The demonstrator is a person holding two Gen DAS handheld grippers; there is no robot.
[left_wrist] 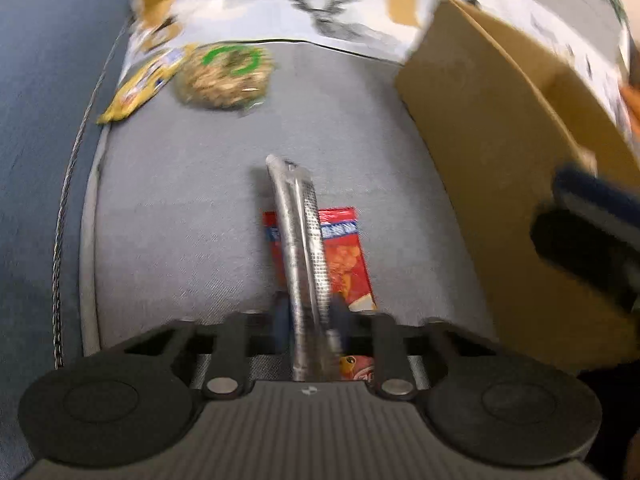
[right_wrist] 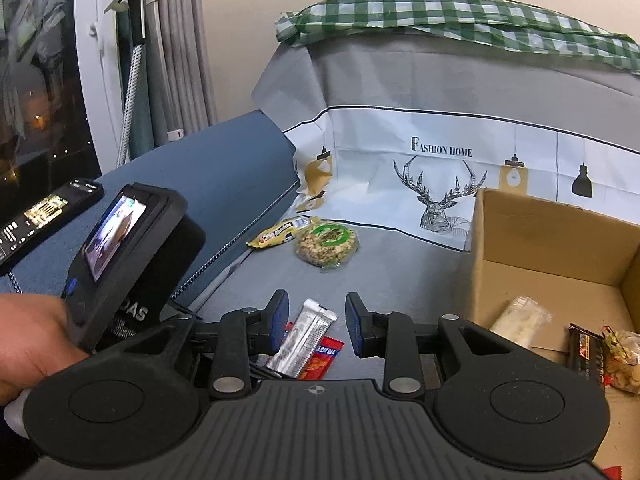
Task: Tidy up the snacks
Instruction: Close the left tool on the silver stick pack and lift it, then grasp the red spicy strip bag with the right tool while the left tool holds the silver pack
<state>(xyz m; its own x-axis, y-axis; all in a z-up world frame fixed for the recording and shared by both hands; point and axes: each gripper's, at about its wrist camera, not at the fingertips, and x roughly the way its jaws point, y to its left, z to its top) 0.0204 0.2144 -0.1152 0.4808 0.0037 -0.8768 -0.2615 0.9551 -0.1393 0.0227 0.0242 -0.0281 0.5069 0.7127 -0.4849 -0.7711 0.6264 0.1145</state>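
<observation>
My left gripper (left_wrist: pixel 308 312) is shut on a silver snack bar (left_wrist: pixel 298 240) and holds it above a red snack packet (left_wrist: pixel 348 256) on the grey sofa seat. The same bar (right_wrist: pixel 304 340) and red packet (right_wrist: pixel 324 356) show in the right wrist view. My right gripper (right_wrist: pixel 316 324) is open and empty, hovering near the left gripper's body (right_wrist: pixel 132 264). A cardboard box (right_wrist: pixel 552 248) stands at the right and holds a white packet (right_wrist: pixel 520 320), a dark bar (right_wrist: pixel 586 350) and a nut packet (right_wrist: pixel 624 356). A round cracker pack (right_wrist: pixel 326 244) and a yellow packet (right_wrist: pixel 278 234) lie farther back.
The box (left_wrist: pixel 500 152) is close on the right of the left gripper. A blue armrest (right_wrist: pixel 192 184) with a phone (right_wrist: pixel 44 216) on it borders the seat at the left. The printed deer cover (right_wrist: pixel 440 192) and sofa back rise behind. A window is at the far left.
</observation>
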